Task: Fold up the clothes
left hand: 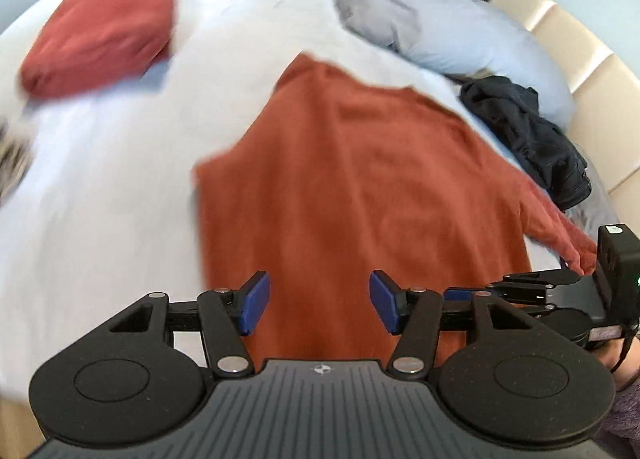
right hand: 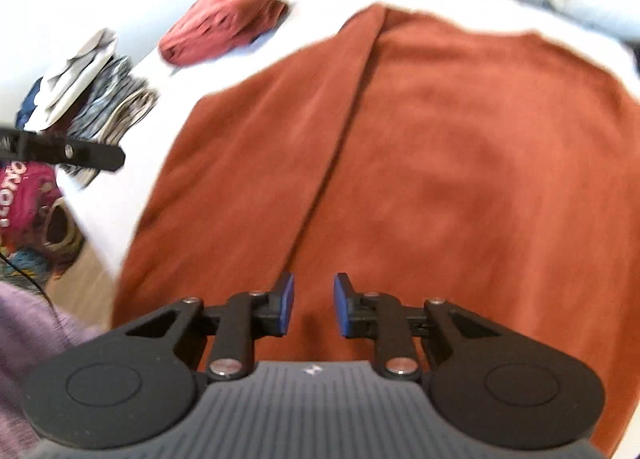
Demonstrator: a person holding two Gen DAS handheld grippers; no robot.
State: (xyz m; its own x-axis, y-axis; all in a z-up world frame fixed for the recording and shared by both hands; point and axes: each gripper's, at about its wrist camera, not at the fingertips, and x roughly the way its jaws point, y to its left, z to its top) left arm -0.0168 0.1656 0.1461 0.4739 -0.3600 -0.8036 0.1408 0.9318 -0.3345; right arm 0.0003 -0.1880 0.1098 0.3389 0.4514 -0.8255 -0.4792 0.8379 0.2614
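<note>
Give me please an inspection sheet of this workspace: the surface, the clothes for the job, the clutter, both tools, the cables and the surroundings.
Surface: bed with white cover.
Job's things: rust-orange sweater spread flat, one sleeve folded over its body; red folded garment lying apart from it.
Clutter: dark crumpled clothes beside the grey pillow; stack of folded patterned clothes at the bed's edge.
Grippers: left tool open above the sweater, holding nothing; right tool open, narrower gap, also empty.
Cables: thin black cable near the person's purple sleeve.
Surroundings: cream padded headboard; colourful bag on the floor.
</note>
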